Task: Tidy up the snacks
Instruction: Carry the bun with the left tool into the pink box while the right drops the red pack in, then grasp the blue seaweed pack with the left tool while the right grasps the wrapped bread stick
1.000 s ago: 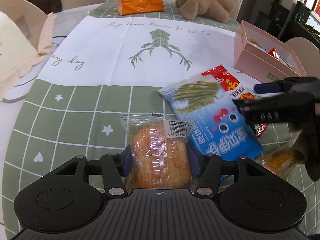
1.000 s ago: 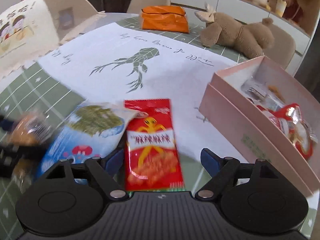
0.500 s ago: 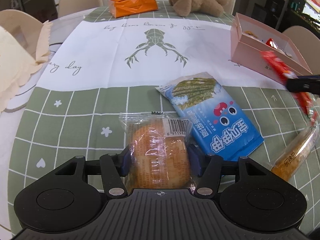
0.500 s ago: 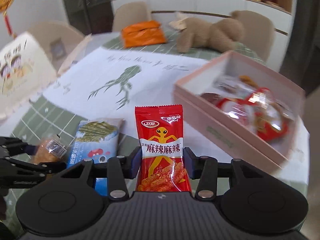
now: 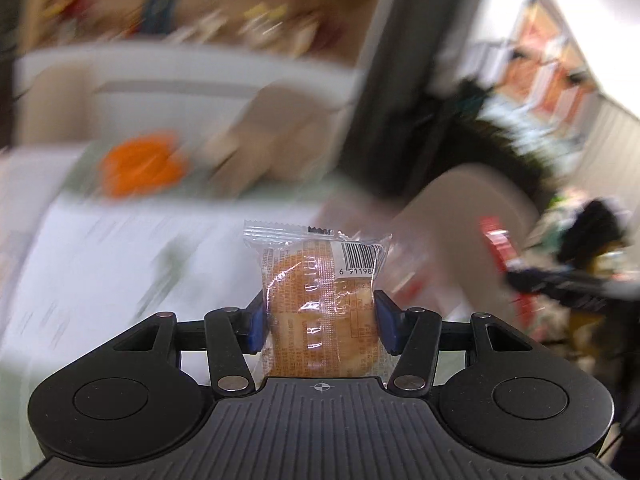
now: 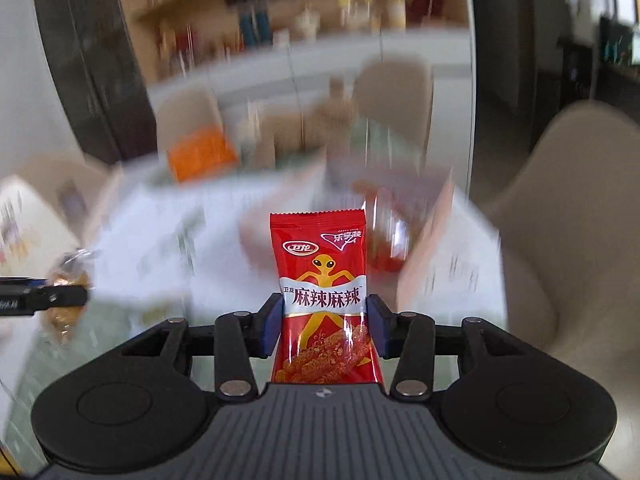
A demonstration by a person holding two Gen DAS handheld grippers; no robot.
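Note:
My left gripper (image 5: 322, 330) is shut on a clear-wrapped orange bun packet (image 5: 320, 300) and holds it upright, lifted above the table. My right gripper (image 6: 323, 330) is shut on a red spicy-strip packet (image 6: 322, 292), also upright and lifted. The pink snack box (image 6: 424, 236) is a blur behind the red packet, to its right. The right gripper with its red packet shows at the far right of the left wrist view (image 5: 560, 284). The left gripper with the bun shows at the left edge of the right wrist view (image 6: 60, 296).
Both views are heavily motion-blurred. An orange bag (image 5: 140, 164) and a brown plush toy (image 5: 256, 144) lie at the far side of the table. The white paper sheet (image 5: 100, 264) covers the table middle. Beige chairs (image 6: 568, 232) stand around the table.
Both grippers have lifted off the table with their packets and tilted up, so the room now fills the views. The bun left the tablecloth; the blue packet is out of view.

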